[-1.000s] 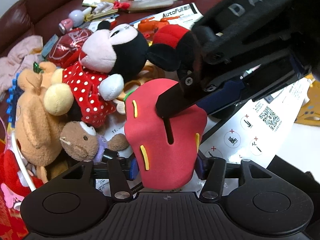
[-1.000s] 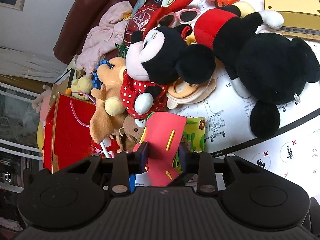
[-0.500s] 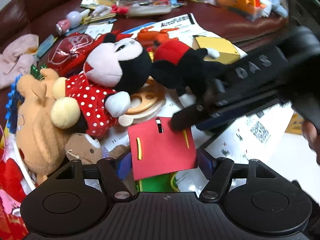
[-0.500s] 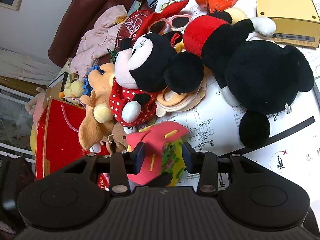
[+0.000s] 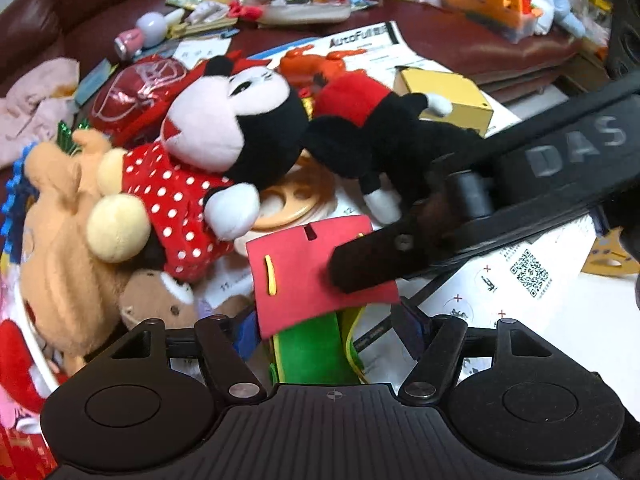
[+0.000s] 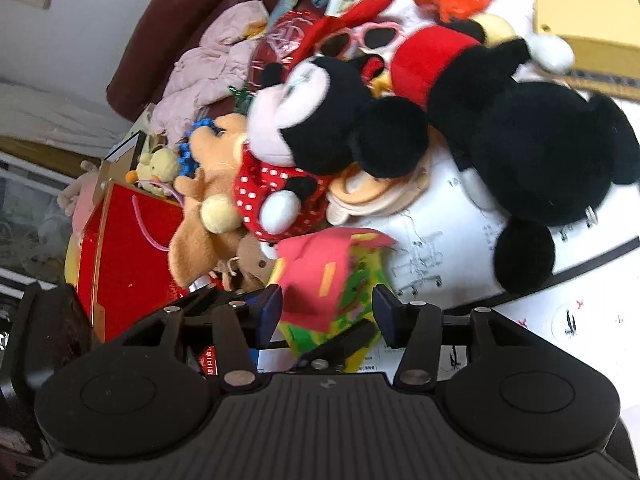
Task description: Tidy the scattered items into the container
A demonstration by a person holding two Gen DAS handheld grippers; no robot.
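The foam house (image 5: pixel 316 272) has tipped roof-up as the left gripper (image 5: pixel 328 328) has just been opening, its fingers released; red bag (image 6: pixel 120 260) at nine o'clock; the right gripper (image 6: pixel 328 308), also just opening slightly, pinches the house at six o'clock; light, squashy: take the green walls, not the floppy roof

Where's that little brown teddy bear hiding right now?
In the left wrist view, the brown teddy bear lies low on the left, under the polka-dot mouse plush, between the tan plush and the red foam piece.
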